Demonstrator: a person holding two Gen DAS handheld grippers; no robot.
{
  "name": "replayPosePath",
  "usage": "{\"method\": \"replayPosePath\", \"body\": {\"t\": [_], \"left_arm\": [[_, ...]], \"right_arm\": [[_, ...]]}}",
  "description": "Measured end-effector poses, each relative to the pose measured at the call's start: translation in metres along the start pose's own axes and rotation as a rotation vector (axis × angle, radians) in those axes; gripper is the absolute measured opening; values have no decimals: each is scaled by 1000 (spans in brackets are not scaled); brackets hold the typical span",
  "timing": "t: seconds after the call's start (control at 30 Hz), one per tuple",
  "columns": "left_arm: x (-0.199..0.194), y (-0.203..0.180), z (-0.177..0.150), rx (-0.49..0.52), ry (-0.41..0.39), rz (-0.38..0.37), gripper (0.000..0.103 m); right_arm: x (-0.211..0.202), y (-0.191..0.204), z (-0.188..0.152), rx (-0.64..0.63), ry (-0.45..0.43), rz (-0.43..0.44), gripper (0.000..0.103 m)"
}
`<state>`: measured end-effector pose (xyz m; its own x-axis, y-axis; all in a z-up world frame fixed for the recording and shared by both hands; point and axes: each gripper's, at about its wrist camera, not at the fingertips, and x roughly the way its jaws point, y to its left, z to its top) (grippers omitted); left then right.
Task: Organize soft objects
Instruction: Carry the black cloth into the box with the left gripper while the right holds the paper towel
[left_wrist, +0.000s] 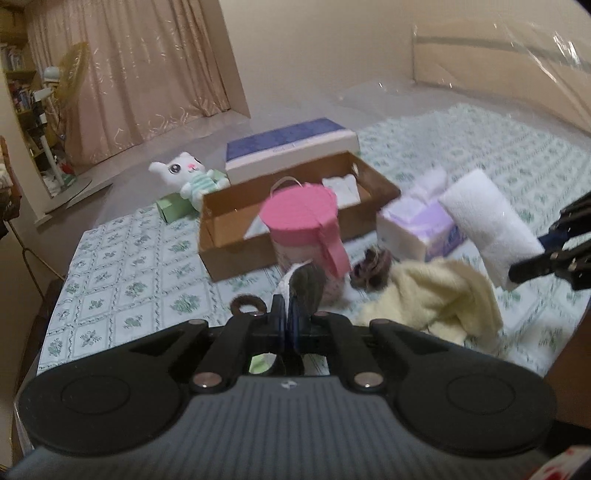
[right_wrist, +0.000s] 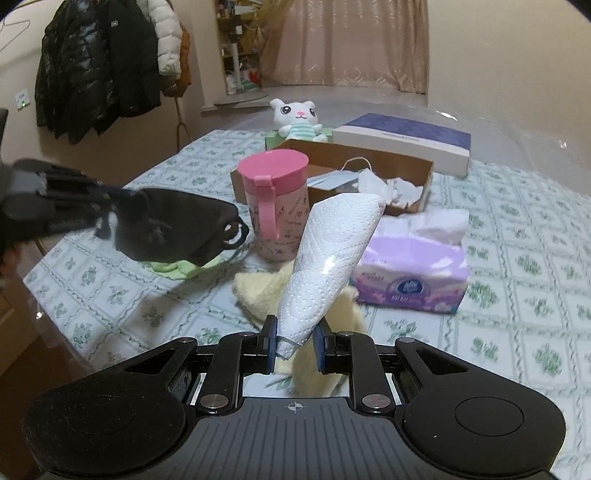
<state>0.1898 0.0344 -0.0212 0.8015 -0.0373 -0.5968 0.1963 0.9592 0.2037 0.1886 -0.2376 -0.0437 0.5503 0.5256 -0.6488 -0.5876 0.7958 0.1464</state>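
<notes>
My left gripper (left_wrist: 287, 322) is shut on a black face mask (left_wrist: 307, 288), held above the table; from the right wrist view the mask (right_wrist: 173, 229) hangs from that gripper (right_wrist: 107, 210) at the left. My right gripper (right_wrist: 294, 341) is shut on a wrapped white paper-towel pack (right_wrist: 328, 266), lifted over a yellow cloth (right_wrist: 258, 291); in the left wrist view the pack (left_wrist: 487, 221) sticks out of that gripper (left_wrist: 524, 269) at the right. An open cardboard box (left_wrist: 236, 236) holding tissues and a mask stands behind a pink-lidded cup (left_wrist: 306, 229).
A purple tissue pack (right_wrist: 413, 273), a dark scrunchie (left_wrist: 371, 273), a white cat plush (left_wrist: 184, 175) on a green box, and a blue-and-white box lid (left_wrist: 291, 147) lie on the patterned tablecloth. Coats hang at the far left (right_wrist: 96, 70).
</notes>
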Motion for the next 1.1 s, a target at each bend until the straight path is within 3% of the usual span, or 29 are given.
{"method": "replayPosePath", "body": {"t": [0.23,0.53,0.73,0.97,1.1], "left_arm": [[-3,40,36,-71,-38,-11,5],[7,79,74,-46,-76,69,5],[37,98,100,-16,-91,93,5],[91,102,129,1,-103,22,5],[123,98,144,-6,-123,-57,5]], "right_arm": [[8,-18,36,-74,-4,-4,20],[36,-44,80,-187,-8,-14,20],[67,-62,103,-251,-6,-12,20],[111,-80,126,-313,5,1,20],[133,-93,139,-324,13,-13,20]]}}
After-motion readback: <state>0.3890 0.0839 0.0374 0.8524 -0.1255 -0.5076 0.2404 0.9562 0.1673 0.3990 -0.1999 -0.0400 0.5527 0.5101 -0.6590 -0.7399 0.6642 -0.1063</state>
